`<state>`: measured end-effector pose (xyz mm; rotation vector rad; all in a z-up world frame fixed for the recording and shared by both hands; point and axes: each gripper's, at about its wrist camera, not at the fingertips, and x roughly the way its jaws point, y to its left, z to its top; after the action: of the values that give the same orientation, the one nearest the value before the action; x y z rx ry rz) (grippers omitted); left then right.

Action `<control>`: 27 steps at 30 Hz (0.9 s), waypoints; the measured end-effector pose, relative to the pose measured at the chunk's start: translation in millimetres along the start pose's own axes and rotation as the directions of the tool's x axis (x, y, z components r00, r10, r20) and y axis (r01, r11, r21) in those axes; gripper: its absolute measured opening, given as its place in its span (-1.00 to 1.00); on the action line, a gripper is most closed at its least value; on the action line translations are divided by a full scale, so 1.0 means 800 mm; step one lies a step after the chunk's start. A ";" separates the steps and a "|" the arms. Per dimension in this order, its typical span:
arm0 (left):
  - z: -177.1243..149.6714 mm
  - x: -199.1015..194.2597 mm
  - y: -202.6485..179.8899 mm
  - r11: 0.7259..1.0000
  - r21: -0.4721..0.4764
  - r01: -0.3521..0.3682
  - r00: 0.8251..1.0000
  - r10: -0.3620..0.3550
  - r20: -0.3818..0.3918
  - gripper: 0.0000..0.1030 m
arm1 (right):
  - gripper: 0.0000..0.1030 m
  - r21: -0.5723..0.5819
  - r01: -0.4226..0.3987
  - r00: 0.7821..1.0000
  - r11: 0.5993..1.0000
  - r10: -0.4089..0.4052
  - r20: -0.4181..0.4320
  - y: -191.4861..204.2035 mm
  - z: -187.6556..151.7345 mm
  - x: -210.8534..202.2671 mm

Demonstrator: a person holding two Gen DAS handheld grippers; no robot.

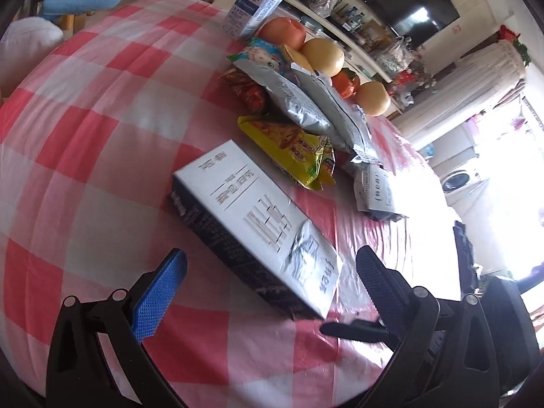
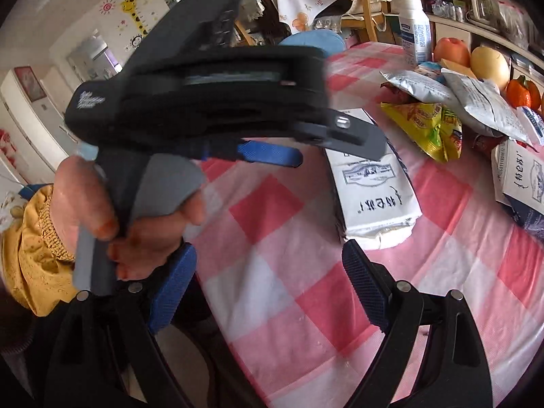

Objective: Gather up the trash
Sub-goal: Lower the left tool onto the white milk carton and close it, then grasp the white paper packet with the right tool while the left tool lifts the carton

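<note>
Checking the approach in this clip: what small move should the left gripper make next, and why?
Probably ease the left gripper forward and down to straddle the near end of the carton. Its jaws stand open and empty, the carton lies flat on the tablecloth just ahead, apart from the wrappers.

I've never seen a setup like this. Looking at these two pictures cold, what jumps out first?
First, the pink-and-white checked tablecloth filling both views, with a white milk carton lying flat on it just ahead of the open left gripper. Behind the carton sits a heap of crumpled snack wrappers, with round fruit and a white bottle at the far edge. In the right wrist view, a hand holding the other black gripper looms large at left.
</note>
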<state>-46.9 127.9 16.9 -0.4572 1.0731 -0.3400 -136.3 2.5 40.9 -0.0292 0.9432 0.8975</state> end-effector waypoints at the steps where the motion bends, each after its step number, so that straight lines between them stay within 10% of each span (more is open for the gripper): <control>1: 0.001 0.002 -0.007 1.000 0.017 -0.018 1.000 0.017 0.013 0.90 | 0.71 0.003 0.010 1.000 1.000 -0.010 0.009 -0.001 0.000 -0.004; 9: 0.008 0.046 -0.049 0.949 0.170 -0.266 0.964 0.262 0.046 0.90 | 0.71 0.151 0.197 0.968 0.969 -0.217 0.129 -0.063 -0.011 -0.081; 18: 0.015 0.074 -0.072 0.842 0.327 -0.430 0.902 0.415 0.118 0.68 | 0.71 0.649 0.292 0.870 0.702 -0.476 0.124 -0.218 -0.044 -0.130; 27: 0.019 0.065 -0.055 0.867 0.315 -0.386 0.922 0.365 0.126 0.27 | 0.71 0.544 0.328 0.835 0.772 -0.507 0.215 -0.193 0.005 -0.133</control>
<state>-12.6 68.1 6.6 0.0518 0.9933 -0.1531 -57.0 -166.1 65.7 0.3342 0.7553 0.2037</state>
